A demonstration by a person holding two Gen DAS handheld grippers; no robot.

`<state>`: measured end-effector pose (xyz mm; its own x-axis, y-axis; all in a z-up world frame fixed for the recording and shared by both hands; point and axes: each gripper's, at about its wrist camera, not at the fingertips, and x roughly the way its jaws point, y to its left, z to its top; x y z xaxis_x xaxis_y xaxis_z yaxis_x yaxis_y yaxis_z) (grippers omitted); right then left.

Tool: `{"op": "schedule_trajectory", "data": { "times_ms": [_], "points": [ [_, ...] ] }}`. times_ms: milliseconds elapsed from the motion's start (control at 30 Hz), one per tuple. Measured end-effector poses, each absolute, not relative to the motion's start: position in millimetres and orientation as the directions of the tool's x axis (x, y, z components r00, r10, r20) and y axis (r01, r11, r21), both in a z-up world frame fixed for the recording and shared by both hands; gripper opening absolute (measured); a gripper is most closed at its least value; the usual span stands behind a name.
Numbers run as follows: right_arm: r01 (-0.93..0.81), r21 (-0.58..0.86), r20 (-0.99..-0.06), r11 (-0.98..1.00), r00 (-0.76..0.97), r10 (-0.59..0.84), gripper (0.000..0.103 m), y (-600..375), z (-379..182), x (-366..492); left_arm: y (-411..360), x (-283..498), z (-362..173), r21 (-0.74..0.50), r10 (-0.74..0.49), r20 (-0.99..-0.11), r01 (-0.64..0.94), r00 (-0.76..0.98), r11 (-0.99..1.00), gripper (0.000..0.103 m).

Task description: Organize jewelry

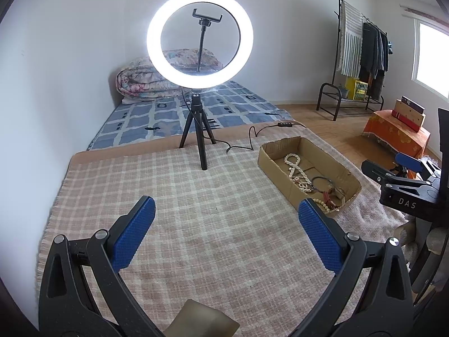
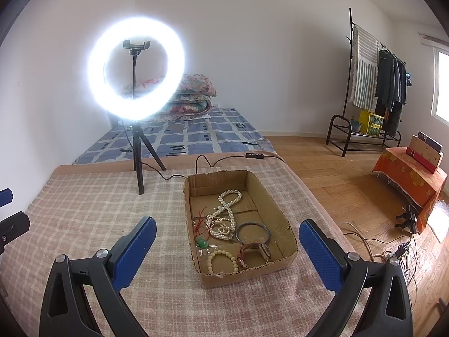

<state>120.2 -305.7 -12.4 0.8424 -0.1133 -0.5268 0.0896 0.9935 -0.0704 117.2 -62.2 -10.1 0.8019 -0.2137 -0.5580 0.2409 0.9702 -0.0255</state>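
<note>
A shallow cardboard box (image 2: 283,219) sits on the checked cloth and holds the jewelry: a long pearl necklace (image 2: 224,213), a dark bangle (image 2: 253,233), a cream bead bracelet (image 2: 221,258), a brown-strap watch (image 2: 254,250) and a green pendant on red cord (image 2: 201,242). The box also shows in the left wrist view (image 1: 334,168), right of my left gripper (image 1: 226,213). My left gripper is open and empty above the cloth. My right gripper (image 2: 227,233) is open and empty, held just in front of the box. Its body shows in the left wrist view (image 1: 404,188).
A lit ring light on a tripod (image 1: 199,39) stands at the far side of the cloth, with its cable (image 2: 213,163) running behind the box. A mattress (image 1: 196,112) lies beyond. A clothes rack (image 2: 373,84) and an orange-covered stand (image 2: 409,174) are at the right. Cables (image 2: 393,252) lie on the floor.
</note>
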Motion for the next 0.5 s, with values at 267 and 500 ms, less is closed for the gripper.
{"op": "schedule_trajectory", "data": {
  "times_ms": [267,500],
  "points": [
    [0.088,-0.073,-0.526,0.993,0.843,-0.114,0.103,-304.6,-13.0,120.4,-62.8,117.1,-10.2,-0.028,-0.216,-0.559,0.242,0.8,0.97,0.103],
    [0.091,-0.071,-0.523,0.993,0.844,-0.115,0.103,-303.9,-13.3,120.5,-63.8,117.5,-10.2,-0.029,-0.215,-0.559,0.24,0.801,0.97,0.103]
  ]
}}
